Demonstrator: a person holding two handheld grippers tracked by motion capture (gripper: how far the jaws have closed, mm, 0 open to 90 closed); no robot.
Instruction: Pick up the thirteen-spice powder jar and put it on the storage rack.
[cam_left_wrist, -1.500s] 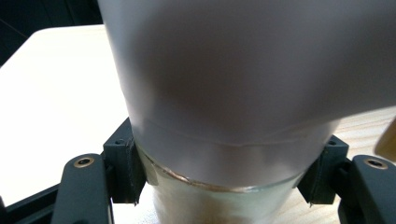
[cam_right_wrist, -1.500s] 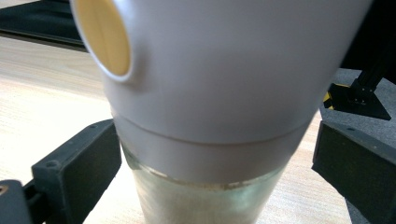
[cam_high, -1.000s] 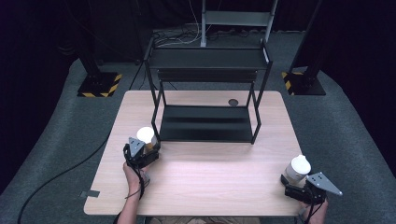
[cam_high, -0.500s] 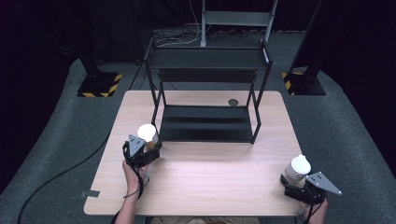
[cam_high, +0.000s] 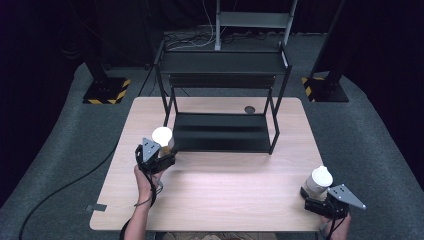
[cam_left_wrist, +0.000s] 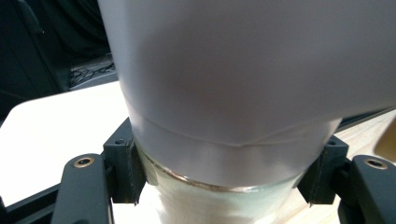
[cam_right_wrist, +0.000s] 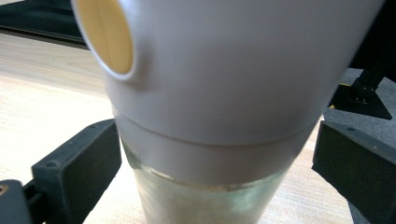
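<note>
left tool (cam_high: 165, 150) is clamping a white-capped jar (cam_high: 162, 136), lifting it off the tabletop (cam_high: 225, 185) toward the black shelf (cam_high: 222, 131); placing looks next | right tool (cam_high: 314, 196): jaws standing apart beside a second jar (cam_high: 318, 181) sitting at the tabletop's right edge, unmoved

Two white-capped, clear-bodied shaker jars on a wooden table.
Left white-domed jar (cam_high: 162, 135) is standing upright, raised near the black shelf's front left corner; right white-domed jar (cam_high: 319, 180), with a round yellowish opening in its cap, is sitting upright at the near right edge.
</note>
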